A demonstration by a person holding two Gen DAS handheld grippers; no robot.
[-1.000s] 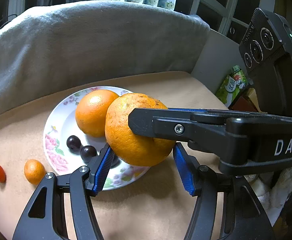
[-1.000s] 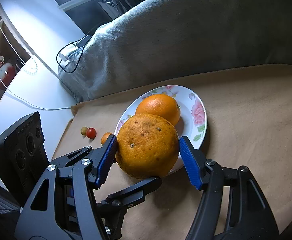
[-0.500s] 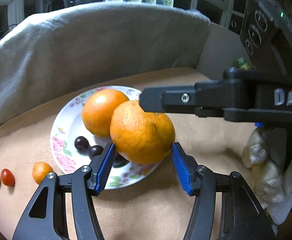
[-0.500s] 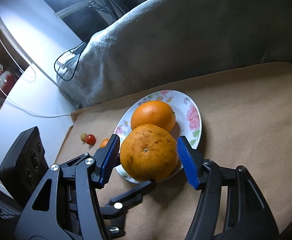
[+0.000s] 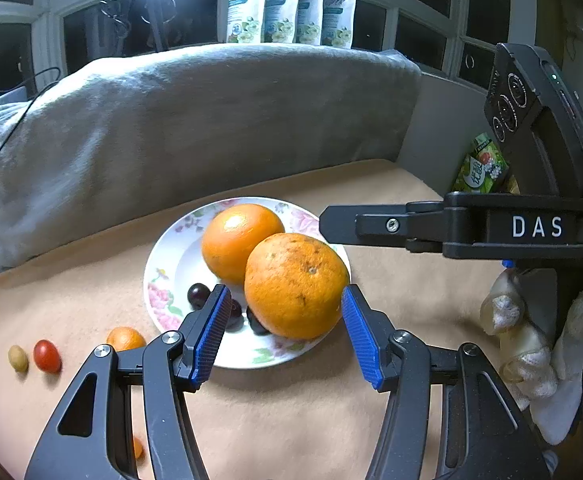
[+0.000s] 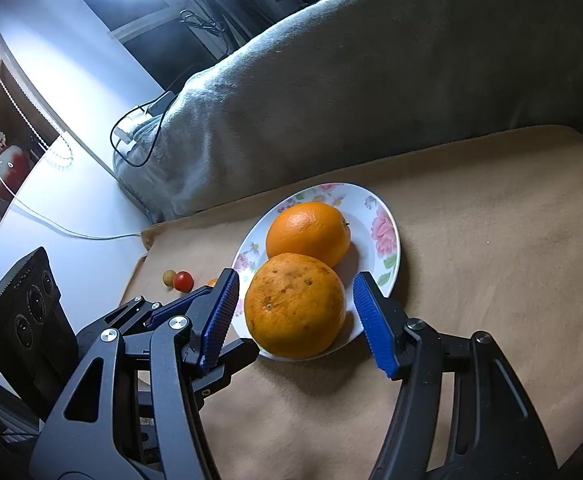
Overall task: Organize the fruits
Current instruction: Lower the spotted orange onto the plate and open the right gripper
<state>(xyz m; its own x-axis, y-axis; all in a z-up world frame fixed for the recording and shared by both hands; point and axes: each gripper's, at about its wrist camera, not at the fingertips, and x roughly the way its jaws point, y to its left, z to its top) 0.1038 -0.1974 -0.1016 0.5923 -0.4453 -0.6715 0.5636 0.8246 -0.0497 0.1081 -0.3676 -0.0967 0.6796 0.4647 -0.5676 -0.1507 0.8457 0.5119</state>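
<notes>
On the plate (image 6: 387,236) — orange (image 6: 295,306) round, firm, rolls; grip its sides — both grippers (image 6: 293,320) (image 5: 281,332) gaping, empty.

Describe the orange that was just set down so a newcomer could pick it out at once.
Find the floral plate on the tan cloth. Two oranges sit on it, touching. The one meant is the speckled orange at the plate's near rim, framed by the open right gripper; its neighbour, the smooth orange, is glossy and unblemished.
</notes>
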